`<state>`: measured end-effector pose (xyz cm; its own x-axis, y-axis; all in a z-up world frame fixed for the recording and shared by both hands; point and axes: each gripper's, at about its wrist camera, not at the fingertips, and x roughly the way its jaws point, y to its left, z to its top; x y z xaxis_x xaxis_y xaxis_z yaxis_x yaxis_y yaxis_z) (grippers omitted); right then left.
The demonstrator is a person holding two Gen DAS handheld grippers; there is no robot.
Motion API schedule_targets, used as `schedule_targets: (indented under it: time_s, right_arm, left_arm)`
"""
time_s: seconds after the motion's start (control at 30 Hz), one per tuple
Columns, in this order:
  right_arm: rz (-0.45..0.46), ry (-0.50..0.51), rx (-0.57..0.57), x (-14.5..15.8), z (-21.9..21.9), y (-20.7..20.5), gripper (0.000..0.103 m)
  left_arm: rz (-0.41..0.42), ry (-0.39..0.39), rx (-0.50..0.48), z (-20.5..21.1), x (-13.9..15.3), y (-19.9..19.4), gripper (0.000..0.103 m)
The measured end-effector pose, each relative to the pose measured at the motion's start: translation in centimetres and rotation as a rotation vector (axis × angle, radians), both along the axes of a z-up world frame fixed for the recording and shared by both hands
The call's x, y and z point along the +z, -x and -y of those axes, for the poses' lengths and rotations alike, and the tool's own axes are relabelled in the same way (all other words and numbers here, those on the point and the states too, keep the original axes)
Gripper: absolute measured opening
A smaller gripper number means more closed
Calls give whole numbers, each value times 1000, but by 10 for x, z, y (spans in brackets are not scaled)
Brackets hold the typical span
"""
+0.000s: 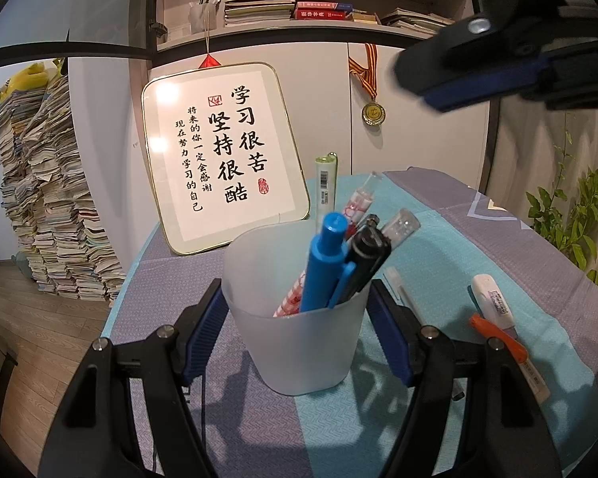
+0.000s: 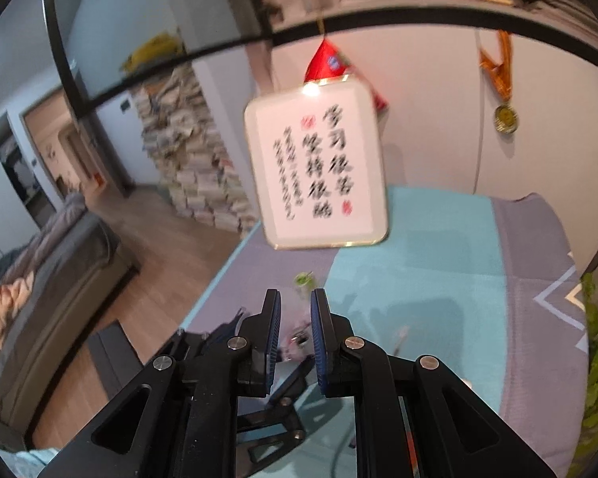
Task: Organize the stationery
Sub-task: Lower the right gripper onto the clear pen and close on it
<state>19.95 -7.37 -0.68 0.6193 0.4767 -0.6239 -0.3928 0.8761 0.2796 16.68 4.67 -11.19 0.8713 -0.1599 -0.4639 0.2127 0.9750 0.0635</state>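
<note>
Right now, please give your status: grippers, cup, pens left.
Left gripper shut on the frosted cup. Right gripper shut, empty, above the cup. Orange pen, white corrector, clear pen on the cloth. Nothing in the way.

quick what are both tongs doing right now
Left tongs: closed on the frosted cup of pens, a finger on each side.
Right tongs: shut, nothing between the fingers, held in the air above the cup.
</note>
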Motion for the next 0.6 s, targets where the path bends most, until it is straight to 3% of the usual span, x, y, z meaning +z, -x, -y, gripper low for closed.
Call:
schedule_targets:
  time_s: [0.13, 0.3, 0.47, 0.6]
  right_arm:
    - [-26, 27, -103, -4, 24, -5, 14]
    - [-223, 50, -211, -53, 46, -33, 15]
    - [-353, 61, -212, -99, 44, -57, 15]
    - [-385, 85, -209, -115, 35, -69, 15]
  left_arm:
    - [0, 0, 0, 0, 0, 0, 70]
    - [0, 0, 0, 0, 0, 0, 70]
    - [-1, 0, 0, 0, 1, 0, 70]
    - [-2, -1, -1, 0, 1, 0, 70]
